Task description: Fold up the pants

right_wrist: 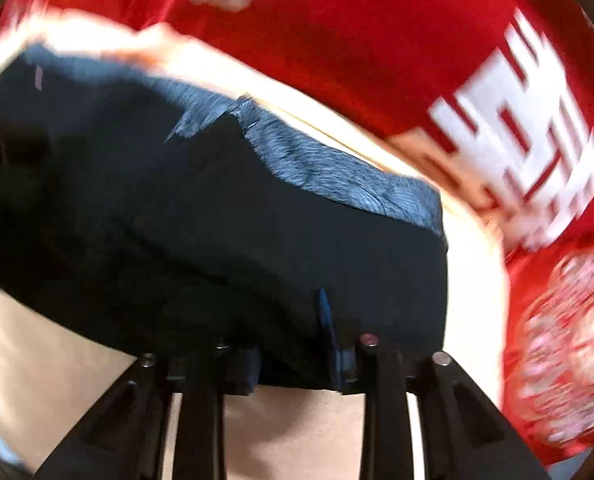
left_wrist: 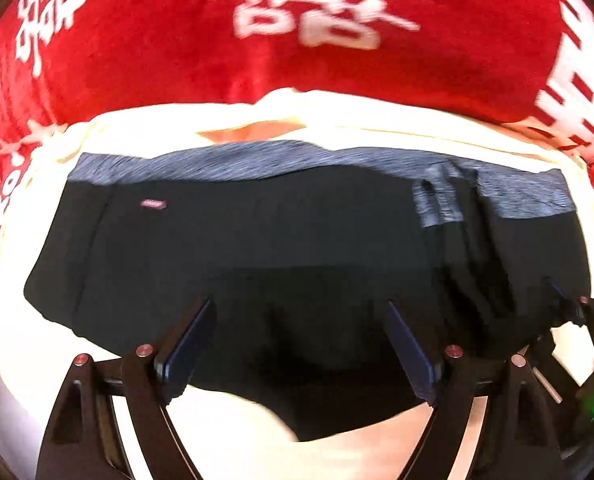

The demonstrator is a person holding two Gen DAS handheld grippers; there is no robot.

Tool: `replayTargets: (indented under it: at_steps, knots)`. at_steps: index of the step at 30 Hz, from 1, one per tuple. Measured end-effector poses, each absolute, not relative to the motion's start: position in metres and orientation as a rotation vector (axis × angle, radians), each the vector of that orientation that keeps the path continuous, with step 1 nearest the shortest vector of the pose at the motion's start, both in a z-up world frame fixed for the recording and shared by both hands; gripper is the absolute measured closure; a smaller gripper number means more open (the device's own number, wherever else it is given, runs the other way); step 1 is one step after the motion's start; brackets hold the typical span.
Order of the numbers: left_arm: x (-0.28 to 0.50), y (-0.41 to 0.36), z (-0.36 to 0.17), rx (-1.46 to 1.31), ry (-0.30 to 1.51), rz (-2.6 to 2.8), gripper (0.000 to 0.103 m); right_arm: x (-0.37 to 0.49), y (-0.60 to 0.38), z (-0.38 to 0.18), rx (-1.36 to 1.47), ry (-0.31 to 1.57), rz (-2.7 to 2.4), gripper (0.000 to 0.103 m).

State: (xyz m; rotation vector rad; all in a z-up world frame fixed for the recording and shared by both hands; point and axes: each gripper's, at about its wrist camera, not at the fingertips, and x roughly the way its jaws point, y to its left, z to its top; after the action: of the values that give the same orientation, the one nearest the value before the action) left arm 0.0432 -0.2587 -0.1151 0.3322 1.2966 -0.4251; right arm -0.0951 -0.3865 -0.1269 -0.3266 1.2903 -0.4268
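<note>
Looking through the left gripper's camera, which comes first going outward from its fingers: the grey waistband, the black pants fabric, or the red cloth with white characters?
1. Black pants fabric, directly beneath the left gripper.
2. Grey waistband, along the pants' far edge.
3. Red cloth with white characters, beyond, at top.

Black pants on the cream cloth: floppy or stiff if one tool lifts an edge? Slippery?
Likely floppy: the black pants lie flat with soft creases near the grey waistband. An edge lifted alone would probably drape and sag. Probably not slippery: the knit looks matte on the cream cloth.

Both wrist cams steep down, close; share pants (left_wrist: 257,248).
</note>
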Motion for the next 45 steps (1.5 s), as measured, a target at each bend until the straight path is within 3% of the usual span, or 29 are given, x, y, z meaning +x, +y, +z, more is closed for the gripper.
replayTargets:
  at_steps: [1, 3, 6, 12, 18, 19, 20, 21, 22, 23, 30, 38, 43, 45]
  knots:
    - [0.043, -0.251, -0.115, 0.331, 1.298, -0.428, 0.017, -0.099, -0.378, -0.125, -0.364, 1.281, -0.431, 0.061]
    - [0.046, -0.247, -0.115, 0.331, 1.295, -0.441, 0.017, -0.108, -0.372, -0.111, -0.313, 1.256, -0.393, 0.045]
    - [0.055, -0.262, -0.108, 0.305, 1.311, -0.492, 0.017, -0.127, -0.377, -0.086, -0.192, 1.231, -0.348, 0.038]
    - [0.043, -0.311, -0.091, 0.219, 1.371, -0.792, 0.017, -0.166, -0.437, -0.067, 0.142, 1.264, -0.451, 0.036]
    - [0.035, -0.357, -0.106, 0.236, 1.396, -0.884, 0.02, -0.19, -0.47, -0.076, 0.298, 1.291, -0.494, 0.036]
    - [0.035, -0.361, -0.11, 0.231, 1.415, -0.888, 0.027, -0.19, -0.473, -0.076, 0.316, 1.289, -0.494, 0.037]
    - [0.036, -0.364, -0.116, 0.232, 1.445, -0.891, 0.053, -0.192, -0.477, -0.077, 0.341, 1.285, -0.495, 0.04]
    - [0.035, -0.367, -0.122, 0.252, 1.487, -0.879, 0.074, -0.194, -0.481, -0.077, 0.363, 1.282, -0.494, 0.05]
    - [0.034, -0.367, -0.123, 0.264, 1.506, -0.876, 0.082, -0.195, -0.485, -0.079, 0.385, 1.282, -0.487, 0.055]
    - [0.033, -0.367, -0.122, 0.252, 1.521, -0.9, 0.098, -0.195, -0.489, -0.079, 0.405, 1.283, -0.48, 0.06]
    - [0.022, -0.351, -0.123, 0.339, 1.485, -0.891, 0.097, -0.206, -0.525, -0.069, 0.538, 1.226, -0.467, 0.06]
    - [0.009, -0.347, -0.127, 0.331, 1.441, -0.849, 0.097, -0.137, -0.589, -0.076, 0.596, 1.128, -0.403, 0.06]
    - [0.011, -0.344, -0.126, 0.31, 1.435, -0.814, 0.097, -0.081, -0.576, -0.113, 0.506, 1.216, -0.347, 0.058]
    - [0.011, -0.342, -0.122, 0.29, 1.418, -0.795, 0.097, -0.07, -0.566, -0.128, 0.434, 1.25, -0.357, 0.052]
